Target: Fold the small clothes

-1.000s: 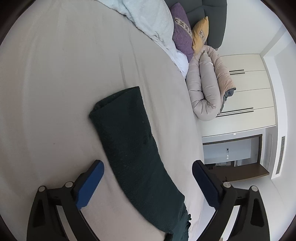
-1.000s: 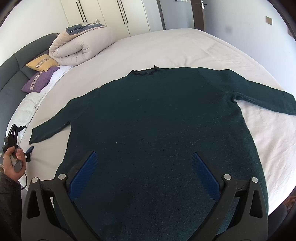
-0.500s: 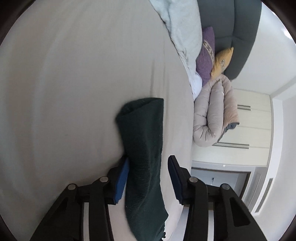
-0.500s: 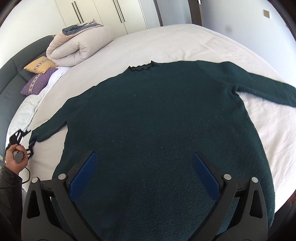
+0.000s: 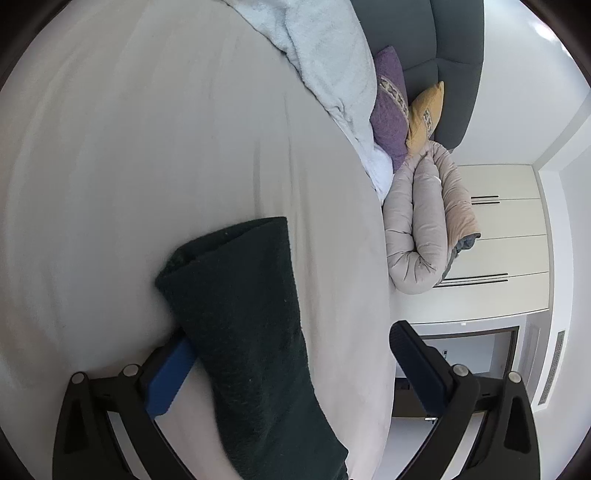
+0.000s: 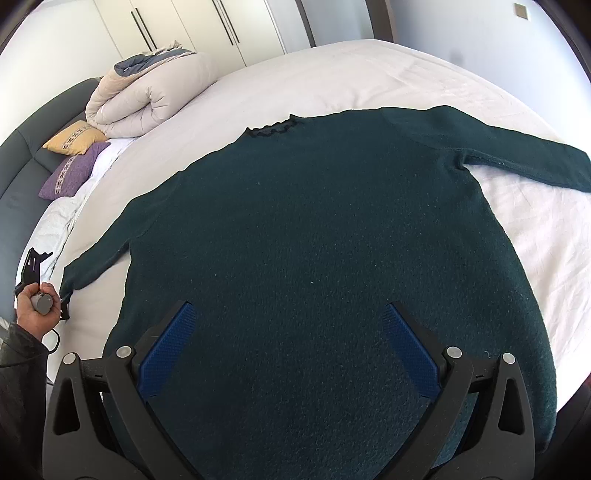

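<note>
White bedding covers the bed [image 6: 369,66] where I work, and nearest to me my right hand-held gripper [image 6: 288,332] hangs released, its blue pads spread wide over the lower body of the dark green sweater [image 6: 314,240] without pressing on it. That sweater lies flat and face up on the bed, neckline toward the far side, one sleeve stretched out to the right and the other to the left. At the cuff of the left sleeve [image 5: 236,314] my left hand-held gripper [image 5: 295,354] is opening its jaws; the sleeve runs between them, its edge lying over one blue pad while the other pad stands clear of the cloth. In the right wrist view my left hand [image 6: 37,302], in a dark sleeve, holds that tool's handle just beside the cuff. Farther off, a pale towel-like blanket [image 5: 332,62] lies near the head of the bed, then a purple cushion [image 6: 72,173] and a yellow cushion [image 6: 75,137] against the dark headboard [image 5: 454,62], with a rolled beige duvet [image 6: 147,96] beside them. White wardrobe doors [image 6: 192,26] stand behind.
</note>
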A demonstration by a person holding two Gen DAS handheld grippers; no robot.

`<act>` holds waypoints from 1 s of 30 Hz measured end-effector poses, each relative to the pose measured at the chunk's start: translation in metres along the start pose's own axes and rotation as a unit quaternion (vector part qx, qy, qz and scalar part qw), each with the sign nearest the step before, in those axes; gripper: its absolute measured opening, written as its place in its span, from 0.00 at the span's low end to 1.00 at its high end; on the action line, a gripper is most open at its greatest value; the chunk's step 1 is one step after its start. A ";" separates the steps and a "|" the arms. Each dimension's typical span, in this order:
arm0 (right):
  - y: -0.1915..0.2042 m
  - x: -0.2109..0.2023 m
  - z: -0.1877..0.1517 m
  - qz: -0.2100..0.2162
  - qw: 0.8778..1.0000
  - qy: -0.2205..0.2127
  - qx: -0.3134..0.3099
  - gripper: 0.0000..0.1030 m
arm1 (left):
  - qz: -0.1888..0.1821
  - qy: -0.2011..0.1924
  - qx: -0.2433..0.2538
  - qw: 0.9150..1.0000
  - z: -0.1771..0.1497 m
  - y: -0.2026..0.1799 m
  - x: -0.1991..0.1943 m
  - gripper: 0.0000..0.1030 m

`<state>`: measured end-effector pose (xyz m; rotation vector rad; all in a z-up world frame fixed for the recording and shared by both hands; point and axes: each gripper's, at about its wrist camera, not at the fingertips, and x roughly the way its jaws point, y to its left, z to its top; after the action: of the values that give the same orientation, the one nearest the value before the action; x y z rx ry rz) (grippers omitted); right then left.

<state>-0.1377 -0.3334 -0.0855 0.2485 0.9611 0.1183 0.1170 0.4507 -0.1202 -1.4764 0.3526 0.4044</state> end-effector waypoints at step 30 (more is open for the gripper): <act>-0.023 0.009 0.002 0.010 1.000 -0.012 0.018 0.99 | 0.036 -0.011 0.209 0.977 -0.045 -0.060 -0.015 0.09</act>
<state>-0.1314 -0.3537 -0.0974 0.2912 0.9376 0.1158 0.1329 0.4018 -0.0638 -1.0498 0.4455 0.3770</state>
